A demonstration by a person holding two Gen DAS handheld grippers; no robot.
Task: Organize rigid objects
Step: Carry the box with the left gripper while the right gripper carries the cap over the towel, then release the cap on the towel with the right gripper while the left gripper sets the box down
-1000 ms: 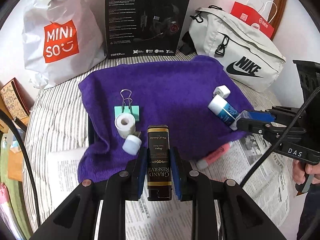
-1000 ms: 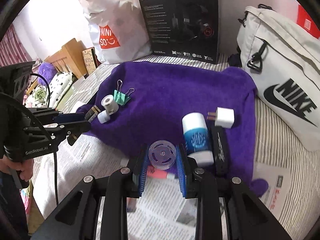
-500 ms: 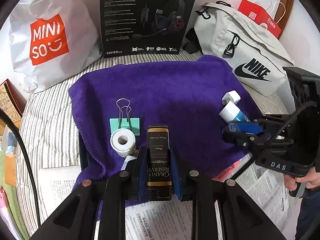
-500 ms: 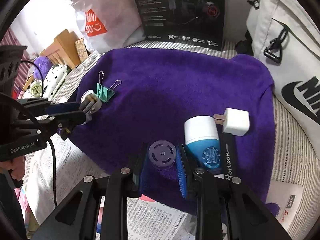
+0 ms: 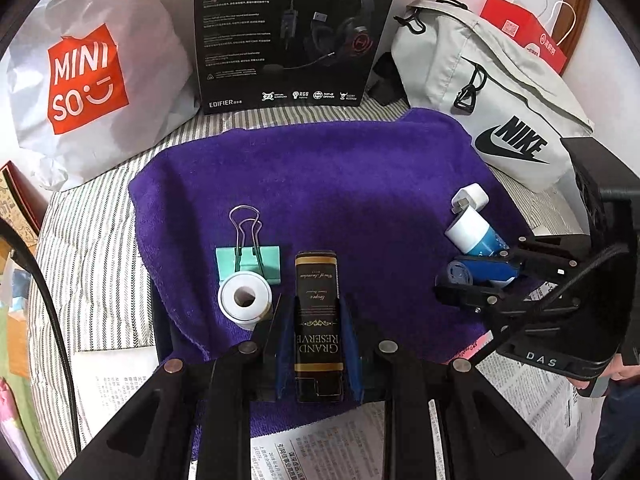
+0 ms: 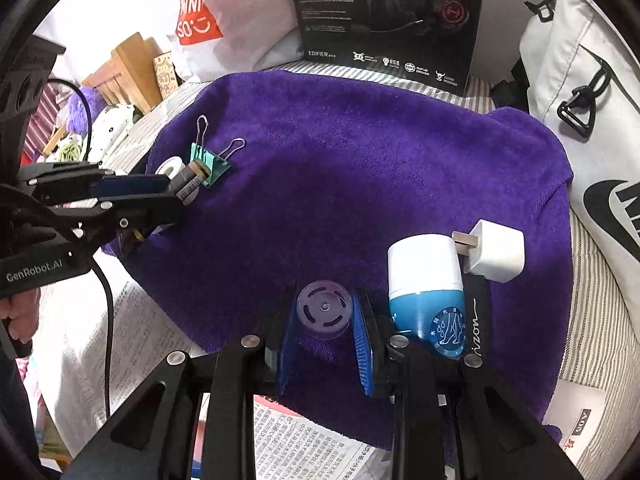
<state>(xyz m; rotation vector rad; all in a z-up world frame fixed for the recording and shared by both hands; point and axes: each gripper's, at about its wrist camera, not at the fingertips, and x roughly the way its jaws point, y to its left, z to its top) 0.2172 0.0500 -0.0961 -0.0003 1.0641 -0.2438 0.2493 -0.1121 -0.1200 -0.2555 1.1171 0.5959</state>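
Note:
My left gripper is shut on a black "Grand Reserve" box, held over the near left of the purple towel. A white tape roll and a green binder clip lie just left of it. My right gripper is shut on a clear round plastic cap over the towel's near edge. A blue and white tube, a white charger plug and a black strap lie to its right.
A black Edifier headset box, a Miniso bag and a white Nike bag stand behind the towel. Newspaper covers the striped bed in front. A red paper bag is at the back right.
Both grippers moved forward over the towel with their objects held. The left one now sits beside the tape roll, hiding the small white cap. The right one moved up beside the tube.

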